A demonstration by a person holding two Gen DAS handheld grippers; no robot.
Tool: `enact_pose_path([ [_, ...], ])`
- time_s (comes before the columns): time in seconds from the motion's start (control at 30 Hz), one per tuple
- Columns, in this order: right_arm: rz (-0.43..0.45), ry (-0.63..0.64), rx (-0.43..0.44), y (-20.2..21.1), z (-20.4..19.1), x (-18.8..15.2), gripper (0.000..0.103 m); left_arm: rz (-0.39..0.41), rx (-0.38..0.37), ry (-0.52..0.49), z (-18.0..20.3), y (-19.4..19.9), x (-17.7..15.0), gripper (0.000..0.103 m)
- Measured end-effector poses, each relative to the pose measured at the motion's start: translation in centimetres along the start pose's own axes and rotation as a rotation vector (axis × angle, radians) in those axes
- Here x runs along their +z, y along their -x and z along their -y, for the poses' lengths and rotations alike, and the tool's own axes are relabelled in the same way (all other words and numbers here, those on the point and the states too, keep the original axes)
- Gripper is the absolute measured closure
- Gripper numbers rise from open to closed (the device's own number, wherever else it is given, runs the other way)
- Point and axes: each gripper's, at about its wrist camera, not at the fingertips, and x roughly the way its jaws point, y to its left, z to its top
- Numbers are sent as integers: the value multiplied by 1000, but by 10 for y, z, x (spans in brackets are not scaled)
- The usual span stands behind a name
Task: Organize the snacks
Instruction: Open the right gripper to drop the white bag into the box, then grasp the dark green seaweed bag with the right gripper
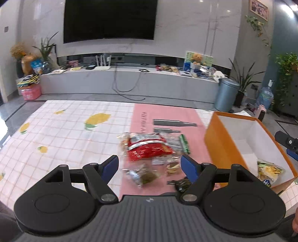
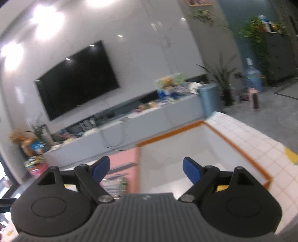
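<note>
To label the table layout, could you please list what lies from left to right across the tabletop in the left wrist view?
Lemon-print tablecloth → red snack bag → green packet → orange box → yellow snack pack inside it.

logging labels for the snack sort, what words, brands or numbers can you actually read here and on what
Nothing reads cleanly.
Pink mat: one line of capital letters along its left edge, too blurred to spell out.
Red snack bag: print too blurred.
Green and yellow packet in the orange box: lettering too small.
Framed picture on the wall: unreadable.
Right wrist view: all blurred, no text.
</note>
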Motion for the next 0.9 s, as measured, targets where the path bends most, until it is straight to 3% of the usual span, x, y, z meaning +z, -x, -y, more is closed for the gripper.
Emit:
enact_pose_path([
  [0.13, -5, 89, 65, 2, -39, -15, 19, 13, 39, -35, -18, 4, 0, 14],
  [0.3, -50, 200, 102, -6, -80, -39, 9, 22, 55, -78, -32, 1, -2, 14],
  [0.37, -72, 230, 91, -14, -90, -49, 3, 16, 59, -78, -36, -4, -5, 14],
  [0.47, -120, 264, 56, -30, -100, -65, 3, 13, 95, -65, -44, -16, -8, 14],
  [0.63, -219, 283, -19, -68, -105, -86, 3, -59, 75, -25, -58, -46, -15, 14],
  [0.9, -335, 434, -9, -126, -108, -127, 3, -135, 42, -12, -61, -85, -28, 14],
])
